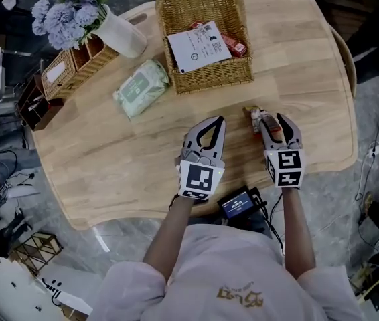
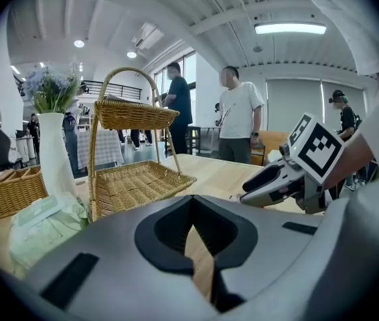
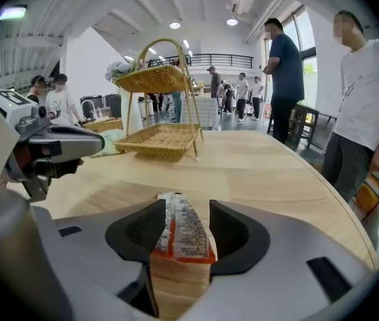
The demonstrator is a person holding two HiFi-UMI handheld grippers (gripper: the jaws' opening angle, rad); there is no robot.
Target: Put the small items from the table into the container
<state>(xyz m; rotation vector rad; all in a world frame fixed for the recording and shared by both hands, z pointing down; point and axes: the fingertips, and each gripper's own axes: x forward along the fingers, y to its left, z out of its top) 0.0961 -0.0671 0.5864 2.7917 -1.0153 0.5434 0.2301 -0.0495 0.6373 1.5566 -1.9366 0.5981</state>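
The round wooden table fills most of the head view, and the wicker basket stands at its far side, holding a white card and red packets. The person leans over the table edge opposite the basket, and both forearms reach forward towards it, the left forearm angled inward and the right forearm nearly straight.

The two grippers sit side by side on the person's side of the basket, well short of it. The left gripper points towards the basket's lower left corner and is held nearly level above the wood. Its jaws are together at the tips with nothing between them, and only bare tabletop shows through the slot behind them. The right gripper sits below the basket's right corner, tipped more steeply down at the tabletop. Its jaws are spread wide.

To the left of the basket lie a green wipes pack, a white vase of flowers and a small wicker organiser.

The snack packet, orange and white with fine print, lies flat on the table, its long side running towards the basket. It sits right in the gap between the right gripper's jaws. The pads flank it closely on either side but do not squeeze it, and its near end reaches back into the throat of the jaws
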